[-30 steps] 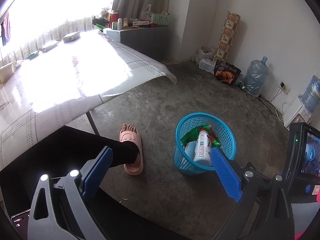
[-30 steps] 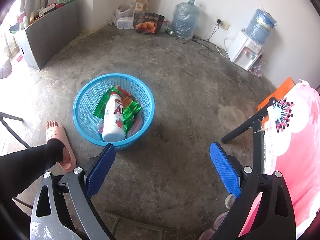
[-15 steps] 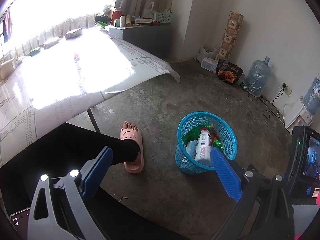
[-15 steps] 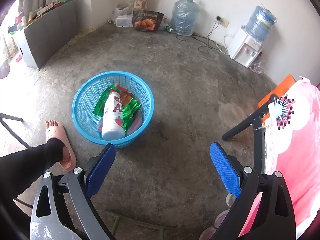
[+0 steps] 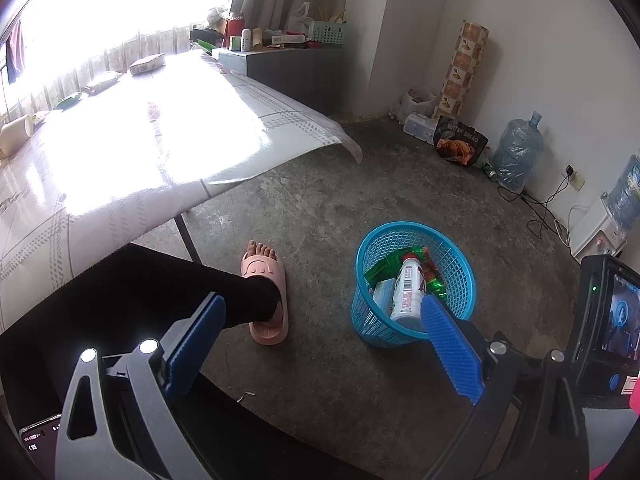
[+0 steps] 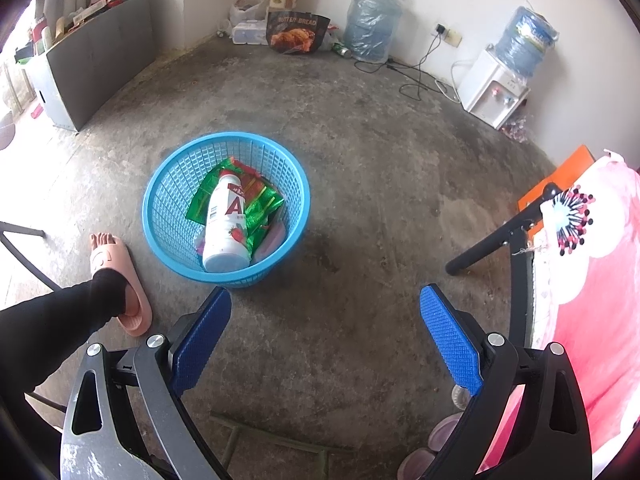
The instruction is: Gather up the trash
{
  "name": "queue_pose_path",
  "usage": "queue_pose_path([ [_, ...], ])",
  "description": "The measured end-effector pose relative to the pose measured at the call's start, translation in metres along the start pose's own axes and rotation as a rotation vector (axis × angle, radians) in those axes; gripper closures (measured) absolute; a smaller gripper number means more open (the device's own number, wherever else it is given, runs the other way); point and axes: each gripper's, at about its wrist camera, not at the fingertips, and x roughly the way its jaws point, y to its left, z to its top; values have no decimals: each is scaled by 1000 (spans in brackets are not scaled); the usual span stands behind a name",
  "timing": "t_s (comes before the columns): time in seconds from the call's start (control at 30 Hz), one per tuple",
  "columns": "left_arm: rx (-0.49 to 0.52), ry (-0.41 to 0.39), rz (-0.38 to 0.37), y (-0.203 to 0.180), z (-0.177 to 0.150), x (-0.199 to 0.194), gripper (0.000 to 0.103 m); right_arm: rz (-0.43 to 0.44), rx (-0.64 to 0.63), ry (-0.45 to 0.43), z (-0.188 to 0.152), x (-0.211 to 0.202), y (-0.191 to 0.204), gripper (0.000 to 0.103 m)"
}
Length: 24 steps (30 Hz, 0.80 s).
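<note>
Over the last second my left gripper (image 5: pixel 320 336) and right gripper (image 6: pixel 324 328), both spread and empty, have drifted slightly back from the blue basket (image 6: pixel 160 216), whose trash—the white bottle (image 6: pixel 226 224) on green wrappers (image 6: pixel 260 208)—lies inside, so this drop looks done.

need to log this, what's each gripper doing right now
left gripper: open, holding nothing
right gripper: open, holding nothing

You face a bare grey concrete floor (image 6: pixel 360 140) under white plaster walls (image 5: pixel 520 40). To your left, glare from a bright curtained window (image 5: pixel 120 8) washes over a table with a glossy white cloth (image 5: pixel 140 152), with a grey cabinet (image 5: pixel 296 76) beyond it.
</note>
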Motion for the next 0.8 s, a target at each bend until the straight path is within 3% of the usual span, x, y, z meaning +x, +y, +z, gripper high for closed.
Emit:
queue_pose_path([
  [0.8, 34, 3, 11, -9, -1, 0, 7, 20, 20, 51, 2, 10, -4, 12],
])
